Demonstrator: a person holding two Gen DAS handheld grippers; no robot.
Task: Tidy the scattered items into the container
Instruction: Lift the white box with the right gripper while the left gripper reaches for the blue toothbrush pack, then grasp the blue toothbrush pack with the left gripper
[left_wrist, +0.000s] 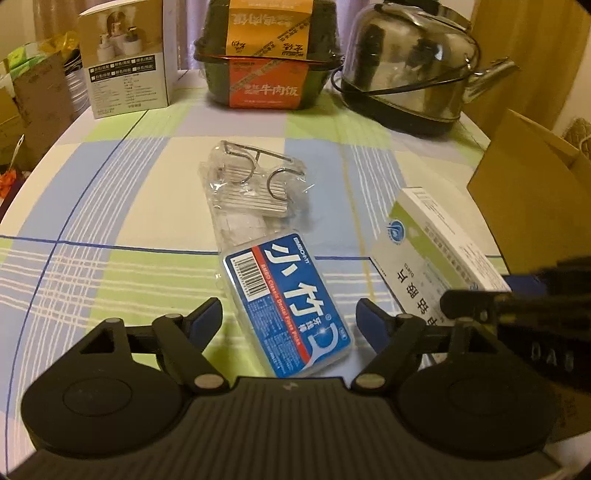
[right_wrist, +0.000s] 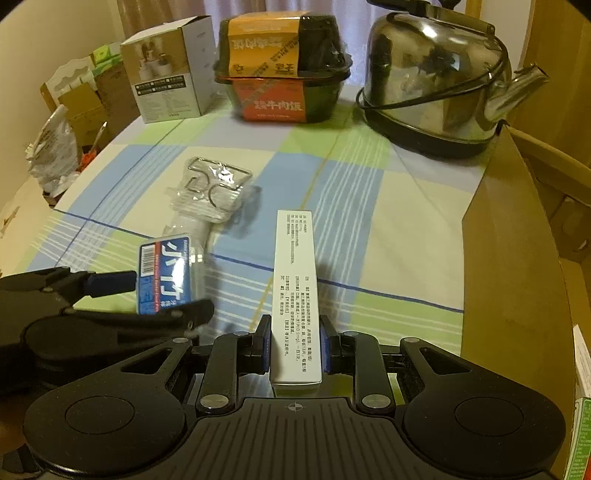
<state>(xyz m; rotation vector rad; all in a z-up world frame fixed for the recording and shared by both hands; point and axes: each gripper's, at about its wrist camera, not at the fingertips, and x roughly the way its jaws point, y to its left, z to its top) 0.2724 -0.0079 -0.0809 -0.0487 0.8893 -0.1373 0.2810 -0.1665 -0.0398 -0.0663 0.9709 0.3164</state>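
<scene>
home | checked tablecloth (left_wrist: 110, 206) | kettle (right_wrist: 436, 85) | curtains (right_wrist: 162, 11)

Tabletop (right_wrist: 388, 229): open checked cloth across centre and left of frame. Obstacles: cardboard box (right_wrist: 517, 258) wall at right edge; kettle (right_wrist: 432, 85), food tub (right_wrist: 284, 70), carton (right_wrist: 166, 70) along top; bagged hooks (right_wrist: 210, 192) centre-left.

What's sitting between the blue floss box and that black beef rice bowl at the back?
A clear plastic packet holding metal hooks lies between the blue floss box and the beef rice bowl; beyond the packet, only bare checked tablecloth. The left wrist view shows it best.
</scene>
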